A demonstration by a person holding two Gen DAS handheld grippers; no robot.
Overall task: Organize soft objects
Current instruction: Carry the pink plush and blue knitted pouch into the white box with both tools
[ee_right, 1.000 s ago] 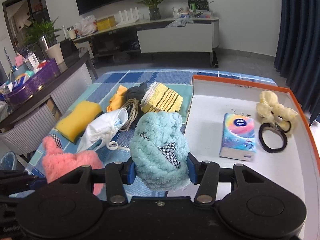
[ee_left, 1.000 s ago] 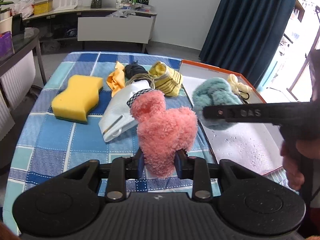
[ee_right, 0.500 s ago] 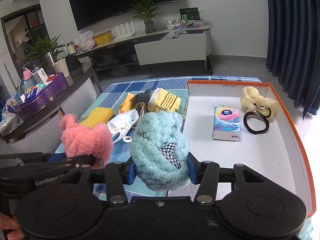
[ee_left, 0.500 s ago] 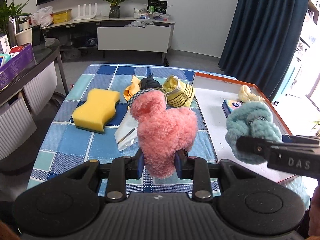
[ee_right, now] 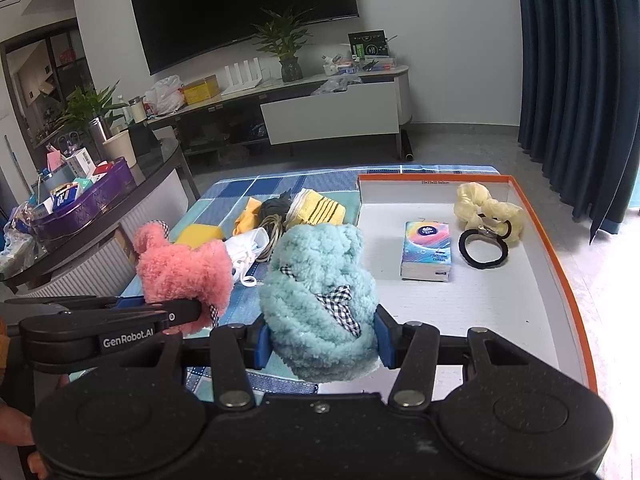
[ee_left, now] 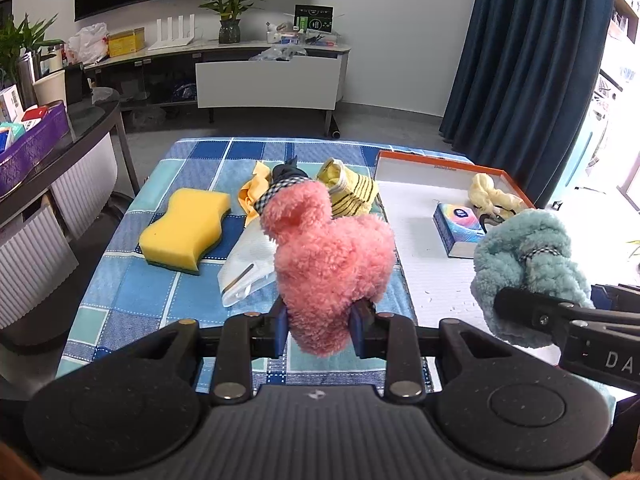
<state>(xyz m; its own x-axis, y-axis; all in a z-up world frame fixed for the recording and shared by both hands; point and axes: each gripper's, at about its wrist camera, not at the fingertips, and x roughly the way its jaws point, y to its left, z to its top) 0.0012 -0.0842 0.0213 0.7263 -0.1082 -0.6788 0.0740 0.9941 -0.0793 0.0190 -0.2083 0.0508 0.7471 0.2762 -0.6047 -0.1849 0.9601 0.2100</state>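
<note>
Pink fluffy toy (ee_left: 328,264) and blue fluffy toy (ee_right: 320,300), each clenched in a gripper, have lifted off the bench (ee_left: 132,280), ready for the tray (ee_right: 560,280).

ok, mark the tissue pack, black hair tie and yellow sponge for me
tissue pack (ee_right: 427,249), right wrist view, middle of its top face
black hair tie (ee_right: 468,253), right wrist view, left side of loop
yellow sponge (ee_left: 186,227), left wrist view, centre of top face
</note>
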